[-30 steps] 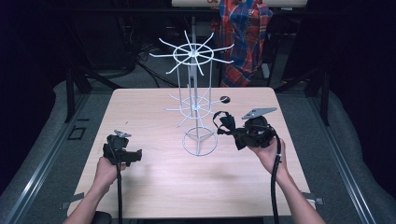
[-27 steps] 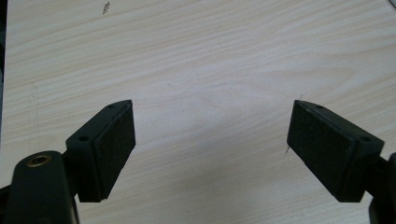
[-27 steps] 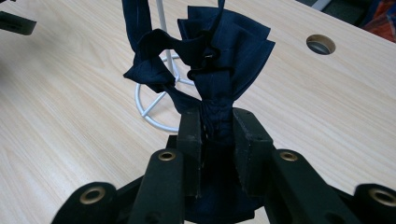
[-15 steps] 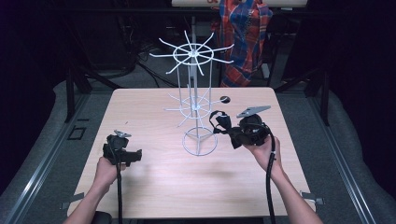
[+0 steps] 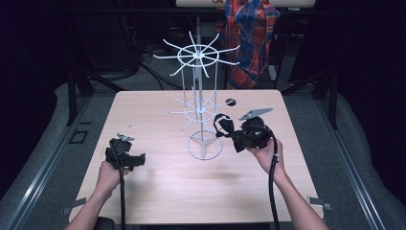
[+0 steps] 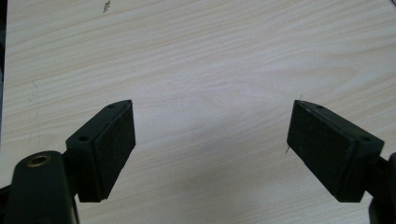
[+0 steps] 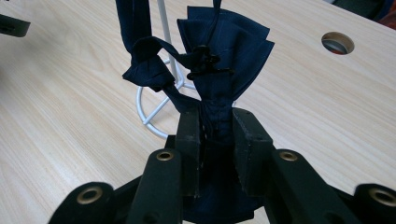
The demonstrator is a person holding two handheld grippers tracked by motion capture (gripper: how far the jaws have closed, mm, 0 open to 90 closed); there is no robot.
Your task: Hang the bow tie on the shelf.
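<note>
Since a second ago our right gripper (image 5: pixel 229 132) has carried the dark bow tie (image 5: pixel 223 125) leftward and a little down, closer to the white wire rack (image 5: pixel 203 105), while our left gripper (image 5: pixel 139 160) has stayed put. From the high view, the rack stands near the middle of the table (image 5: pixel 158 191) with every hook bare; the bow tie hangs just at its 3 o'clock, near the round base ring, and a small round hole (image 5: pixel 231 101) sits at the rack's 1 o'clock. Our left gripper rests at the rack's 8 o'clock, well apart from it. In the left gripper view we see the left gripper (image 6: pixel 211 140) spread wide over bare wood grain, holding nothing. In the right gripper view the right gripper (image 7: pixel 216 140) is clamped narrow on the pleated navy bow tie (image 7: pixel 224 51), whose strap (image 7: pixel 144 60) loops toward 11 o'clock in front of the rack's post (image 7: pixel 167 37) and base ring. We judge the pickup done and the hanging still to come: the strap has yet to go over a hook. We can read no brand, label or writing anywhere.
</note>
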